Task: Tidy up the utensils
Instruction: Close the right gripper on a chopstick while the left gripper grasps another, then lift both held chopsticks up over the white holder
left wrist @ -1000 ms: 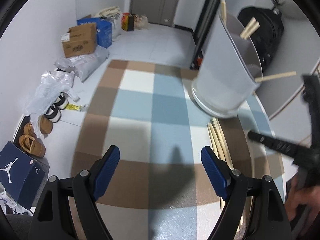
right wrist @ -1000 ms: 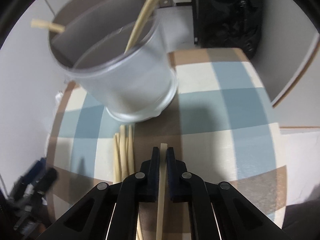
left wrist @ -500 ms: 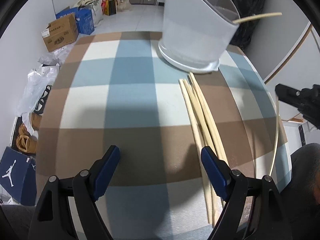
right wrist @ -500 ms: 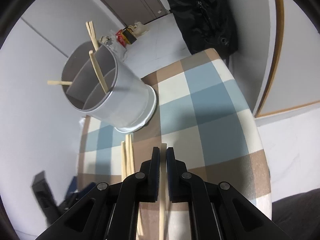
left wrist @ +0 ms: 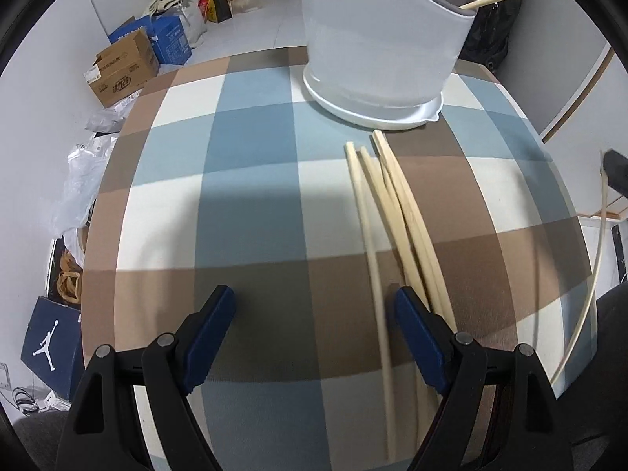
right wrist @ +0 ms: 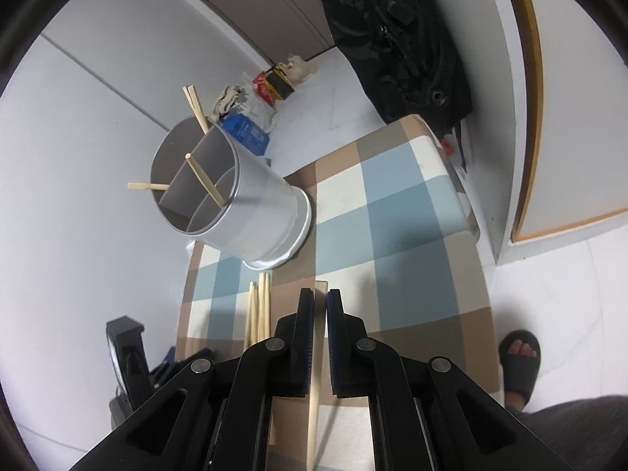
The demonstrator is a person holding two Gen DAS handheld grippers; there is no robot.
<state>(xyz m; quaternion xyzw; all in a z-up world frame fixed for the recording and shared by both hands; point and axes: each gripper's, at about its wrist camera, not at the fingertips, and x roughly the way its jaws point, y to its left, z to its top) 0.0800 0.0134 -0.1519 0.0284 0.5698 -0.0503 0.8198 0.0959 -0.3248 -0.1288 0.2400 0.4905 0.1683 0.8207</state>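
A white divided utensil holder (left wrist: 384,35) stands at the far end of the checked table (left wrist: 251,196), with a few chopsticks (right wrist: 204,178) leaning in its compartments. Several loose wooden chopsticks (left wrist: 396,212) lie on the cloth in front of it. My left gripper (left wrist: 314,325) is open and empty, low over the near end of the table, its right finger beside the loose chopsticks. My right gripper (right wrist: 320,306) is shut on one chopstick (right wrist: 318,337), held above the table; the same chopstick (left wrist: 592,274) shows at the right edge of the left wrist view.
The holder also shows in the right wrist view (right wrist: 235,204), left of centre. Cardboard boxes (left wrist: 121,66) and bags lie on the floor to the left. A black backpack (right wrist: 396,39) stands past the table's far end. A sandalled foot (right wrist: 518,357) is by the near right corner.
My right gripper, still holding its chopstick, has risen and pulled back from the holder. My left gripper has moved closer to the loose chopsticks and stays open.
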